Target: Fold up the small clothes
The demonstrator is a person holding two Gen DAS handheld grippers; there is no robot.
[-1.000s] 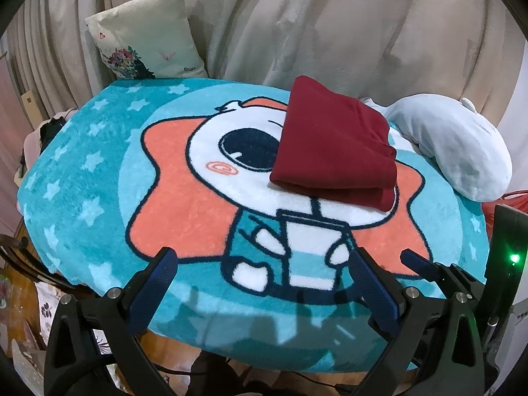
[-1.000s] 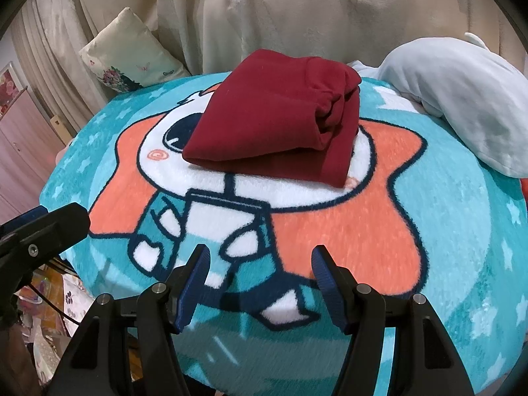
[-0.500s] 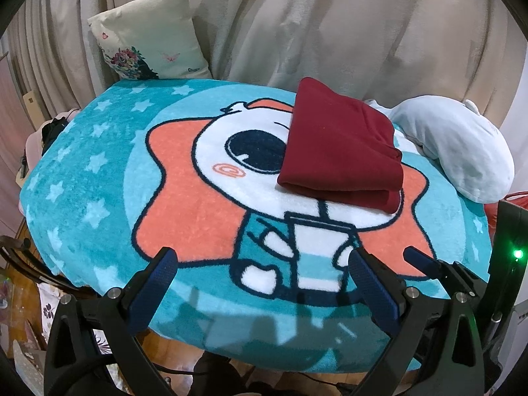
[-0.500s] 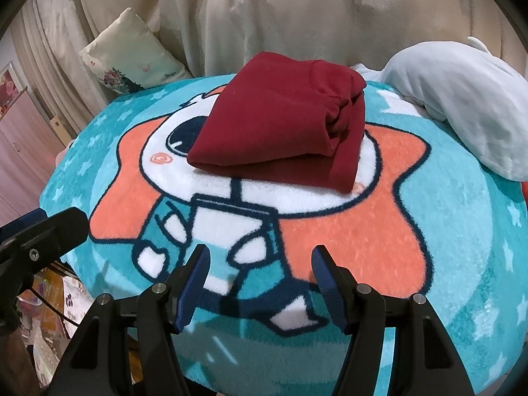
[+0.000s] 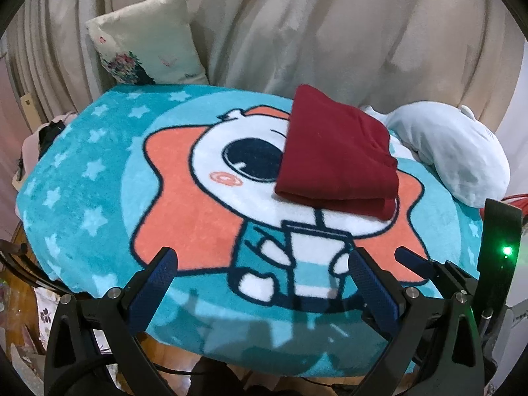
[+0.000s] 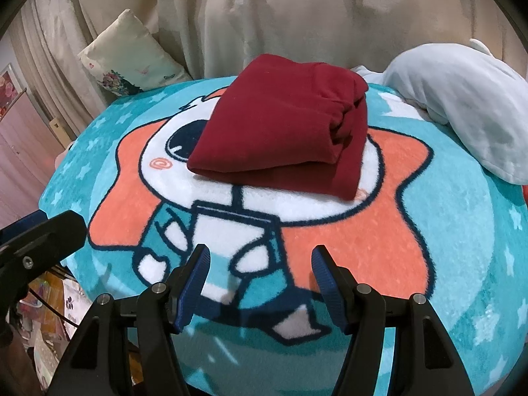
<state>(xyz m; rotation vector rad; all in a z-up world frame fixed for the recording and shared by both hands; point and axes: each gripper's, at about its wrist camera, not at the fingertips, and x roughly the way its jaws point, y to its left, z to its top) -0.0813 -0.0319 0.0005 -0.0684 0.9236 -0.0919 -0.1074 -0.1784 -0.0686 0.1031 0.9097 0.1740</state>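
Observation:
A dark red garment (image 5: 336,155) (image 6: 283,135) lies folded into a thick rectangle on the teal cartoon blanket (image 5: 99,178) (image 6: 445,231), right of centre in the left wrist view. My left gripper (image 5: 262,272) hangs open over the blanket's near edge, well short of the garment, with nothing between its blue pads. My right gripper (image 6: 260,269) is open too, empty, above the cartoon's legs in front of the garment. In the left wrist view part of the right gripper (image 5: 429,270) shows at the lower right.
A pale blue plush cushion (image 5: 452,155) (image 6: 462,105) lies at the blanket's right rear. A floral pillow (image 5: 145,43) (image 6: 128,59) leans on the beige curtain behind. Beyond the table's left edge are clutter and floor (image 6: 43,313).
Both views have shifted slightly: the garment and blanket sit a little lower and further right in frame than a second ago. The jaws have kept the same width.

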